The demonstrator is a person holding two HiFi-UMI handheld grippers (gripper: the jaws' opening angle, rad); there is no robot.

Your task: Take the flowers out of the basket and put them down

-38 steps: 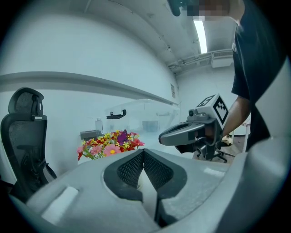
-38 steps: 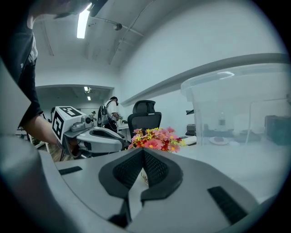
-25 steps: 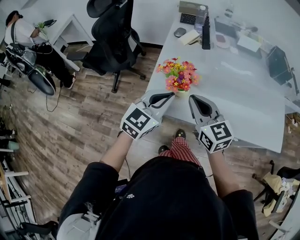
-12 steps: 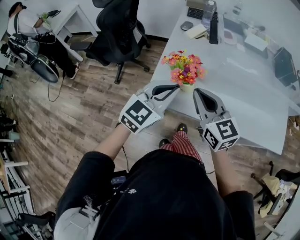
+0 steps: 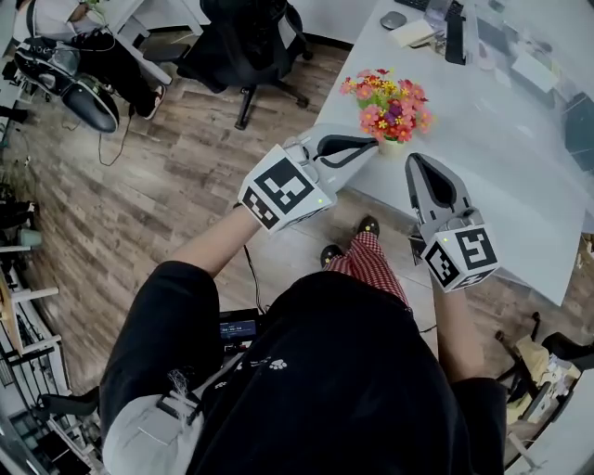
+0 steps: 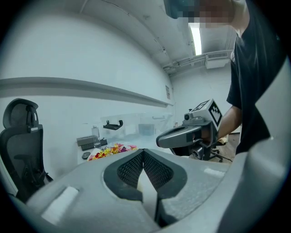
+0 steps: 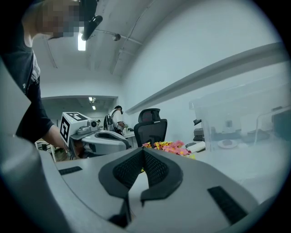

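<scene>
Probably an office: a white desk [image 5: 501,176], black swivel chair [image 5: 251,42], and what looks like a computer mouse [image 5: 393,19].

Floor [image 5: 158,186]: wood-look planks, brown-grey, worn tone. Long white desk [image 5: 520,158] runs diagonally at upper right of head view, top pale and glossy. Black high-back office chair [image 5: 246,42] on castors beside desk's far end. Metal rack [image 5: 23,353] along left edge. Walls [image 6: 68,50] plain white; long horizontal ledge [image 6: 91,88] runs across wall. Ceiling bare, exposed pipes [image 6: 200,59], bright strip light [image 6: 196,38] overhead. Clear plastic box [image 7: 245,113] on desk by wall. Lighting even, cool.
</scene>
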